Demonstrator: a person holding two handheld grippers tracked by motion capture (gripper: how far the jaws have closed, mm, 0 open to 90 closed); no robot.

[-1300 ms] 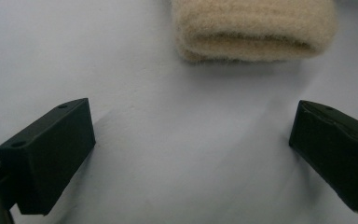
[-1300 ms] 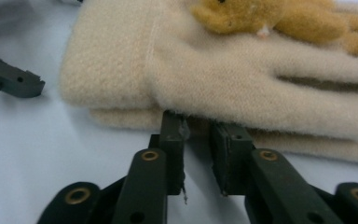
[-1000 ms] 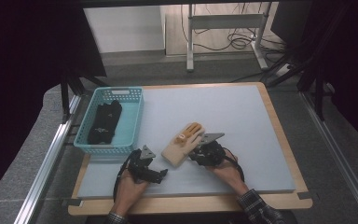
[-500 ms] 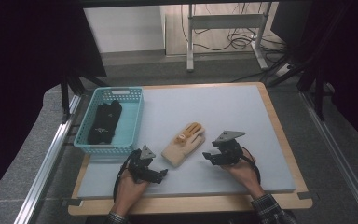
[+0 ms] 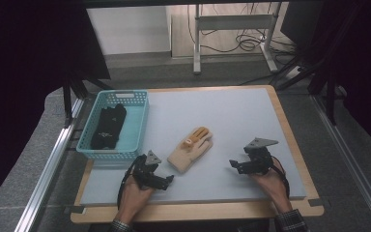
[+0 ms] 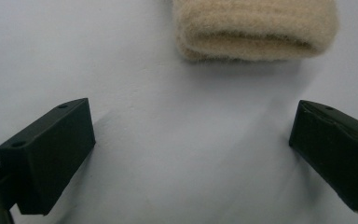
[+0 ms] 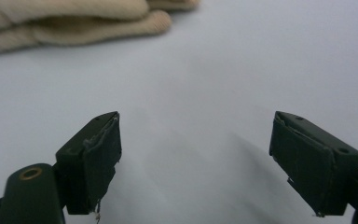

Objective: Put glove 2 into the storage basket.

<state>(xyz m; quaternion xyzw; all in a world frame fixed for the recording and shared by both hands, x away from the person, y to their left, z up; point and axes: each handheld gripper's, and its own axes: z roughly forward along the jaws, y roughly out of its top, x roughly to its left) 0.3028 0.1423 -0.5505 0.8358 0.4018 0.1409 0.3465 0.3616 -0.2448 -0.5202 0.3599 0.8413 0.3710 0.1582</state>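
Observation:
A beige knit glove [image 5: 191,148] with orange patches on its fingers lies flat on the grey mat. My left gripper [image 5: 168,179] rests just below-left of its cuff, open, with bare mat between the jaws. In the left gripper view the cuff [image 6: 256,28] lies ahead of the left gripper [image 6: 191,149]. My right gripper [image 5: 234,165] stands well right of the glove. Its jaws have just been opening and nothing is between them. In the right gripper view the glove [image 7: 74,21] lies at the upper left, apart from the right gripper [image 7: 196,154].
A teal plastic basket [image 5: 108,153] holding black gloves [image 5: 107,126] stands at the mat's left edge, just above my left hand. The grey mat [image 5: 232,116] lies on a wooden board [image 5: 297,159]. Metal frame rails run along both sides.
My right gripper has pulled away to the right from the beige glove, and its jaws have spread apart. The glove stays on the mat. The left gripper has kept still.

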